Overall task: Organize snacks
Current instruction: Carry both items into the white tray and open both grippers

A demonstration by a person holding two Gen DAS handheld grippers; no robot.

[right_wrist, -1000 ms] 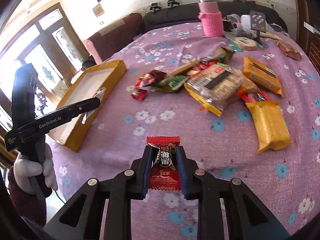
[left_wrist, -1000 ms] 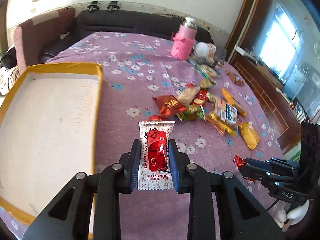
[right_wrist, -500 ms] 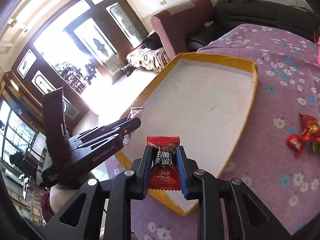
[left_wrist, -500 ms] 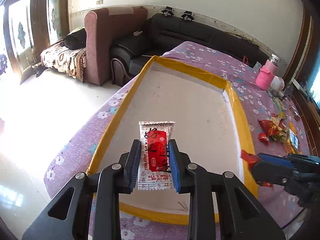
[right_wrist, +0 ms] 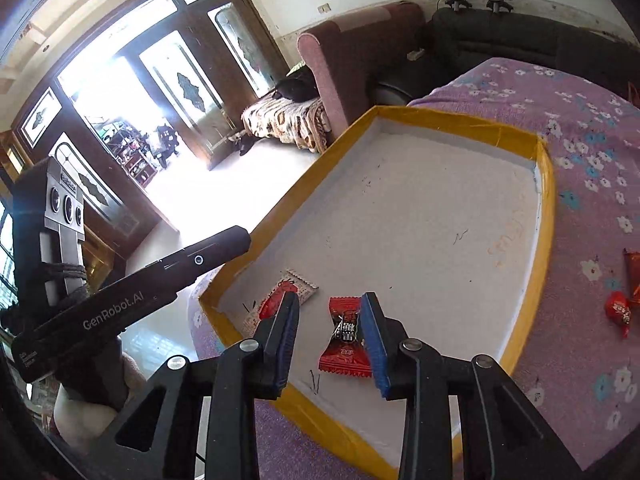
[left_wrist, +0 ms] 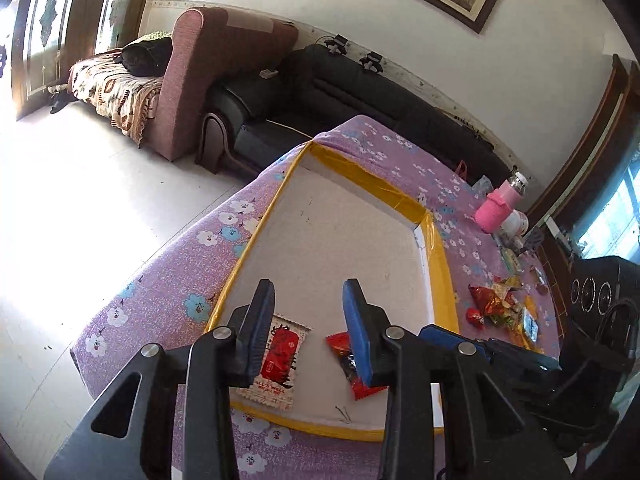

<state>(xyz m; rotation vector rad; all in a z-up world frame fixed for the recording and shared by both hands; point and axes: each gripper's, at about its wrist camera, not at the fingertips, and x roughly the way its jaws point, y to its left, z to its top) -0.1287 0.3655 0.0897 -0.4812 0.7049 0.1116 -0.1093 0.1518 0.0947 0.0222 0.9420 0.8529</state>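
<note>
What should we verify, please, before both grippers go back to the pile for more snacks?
1. Left gripper open: ok, jaws spread with nothing between them.
2. Right gripper open: ok, likewise empty.
3. White and red packet inside the yellow-edged tray: ok, it lies flat on the tray floor by the near corner.
4. Red candy inside the tray: ok, flat beside the packet, apart from it.
5. Grippers lifted free of the released snacks: cannot tell, the height above them is unclear.
6. More snacks to fetch: ok, a snack pile lies on the purple cloth beyond the tray.
</note>
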